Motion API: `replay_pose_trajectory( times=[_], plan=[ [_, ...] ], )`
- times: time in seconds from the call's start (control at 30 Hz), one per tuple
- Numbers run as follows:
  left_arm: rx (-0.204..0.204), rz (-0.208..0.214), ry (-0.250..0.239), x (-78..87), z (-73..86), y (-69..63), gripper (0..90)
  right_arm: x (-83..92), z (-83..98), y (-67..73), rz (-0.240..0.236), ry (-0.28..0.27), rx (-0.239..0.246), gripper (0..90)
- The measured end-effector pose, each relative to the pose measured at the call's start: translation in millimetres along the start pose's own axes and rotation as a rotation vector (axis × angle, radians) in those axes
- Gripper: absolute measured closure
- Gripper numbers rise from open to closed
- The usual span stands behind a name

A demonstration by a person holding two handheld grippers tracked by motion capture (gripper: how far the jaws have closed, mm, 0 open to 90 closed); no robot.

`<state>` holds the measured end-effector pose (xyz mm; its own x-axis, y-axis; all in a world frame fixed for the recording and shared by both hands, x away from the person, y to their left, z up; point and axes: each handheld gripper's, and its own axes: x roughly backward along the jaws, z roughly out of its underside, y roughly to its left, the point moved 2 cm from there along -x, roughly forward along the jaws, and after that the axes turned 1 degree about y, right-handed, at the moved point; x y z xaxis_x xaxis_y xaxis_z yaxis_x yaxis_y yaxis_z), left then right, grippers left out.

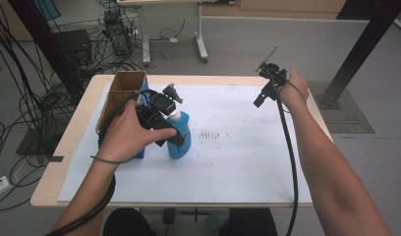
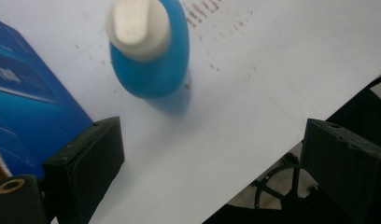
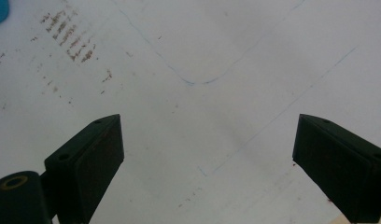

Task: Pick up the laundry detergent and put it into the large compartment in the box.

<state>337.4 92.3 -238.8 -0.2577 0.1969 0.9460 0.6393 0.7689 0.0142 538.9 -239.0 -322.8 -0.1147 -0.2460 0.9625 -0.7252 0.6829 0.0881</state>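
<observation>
- Left gripper (image 1: 175, 129) hovers over the bottle (image 1: 180, 136), jaws spread wide, nothing between them.
- Bottle stands upright on the worktop (image 1: 247, 162), white cap (image 2: 138, 27) up, just beside the box (image 1: 121, 93).
- Bottle's base is blurred in the left gripper view.
- Right gripper (image 1: 260, 100) is raised at the far right, open and empty.

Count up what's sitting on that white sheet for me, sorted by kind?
Blue bottle with white cap: 1
Open cardboard box with blue sides: 1
Total: 2
</observation>
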Motion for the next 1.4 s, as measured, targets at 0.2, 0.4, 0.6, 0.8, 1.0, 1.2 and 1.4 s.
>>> replay_pose_trajectory(
  times=[0.2,0.4,0.6,0.8,1.0,1.2,1.4],
  plan=[
    [0.006,0.001,-0.025,14.7,-13.3,6.0,6.7,-1.0,-1.7,-0.7,0.002,0.003,0.013,8.6],
    [0.006,-0.022,-0.031,26.0,-26.8,11.0,6.7,-1.5,-2.0,-1.3,0.0,0.001,0.02,8.6],
    [0.014,-0.013,-0.043,31.0,-36.6,17.3,6.6,-1.7,-2.8,-0.6,0.001,0.006,0.026,8.6],
    [0.025,-0.006,-0.046,27.9,-42.4,25.2,6.5,-1.9,-2.0,-0.4,-0.002,0.009,0.013,8.6],
    [0.038,-0.001,-0.05,21.3,-44.6,28.7,5.4,-1.8,-1.3,-1.6,-0.002,0.011,0.013,8.6],
    [0.031,-0.005,-0.057,18.5,-45.6,30.4,5.4,-2.7,-1.6,-1.1,-0.004,0.01,0.009,8.6],
    [0.014,0.0,-0.074,15.4,-46.1,28.9,5.8,-4.8,-2.0,-1.0,-0.007,0.017,0.01,8.6]
  ],
)
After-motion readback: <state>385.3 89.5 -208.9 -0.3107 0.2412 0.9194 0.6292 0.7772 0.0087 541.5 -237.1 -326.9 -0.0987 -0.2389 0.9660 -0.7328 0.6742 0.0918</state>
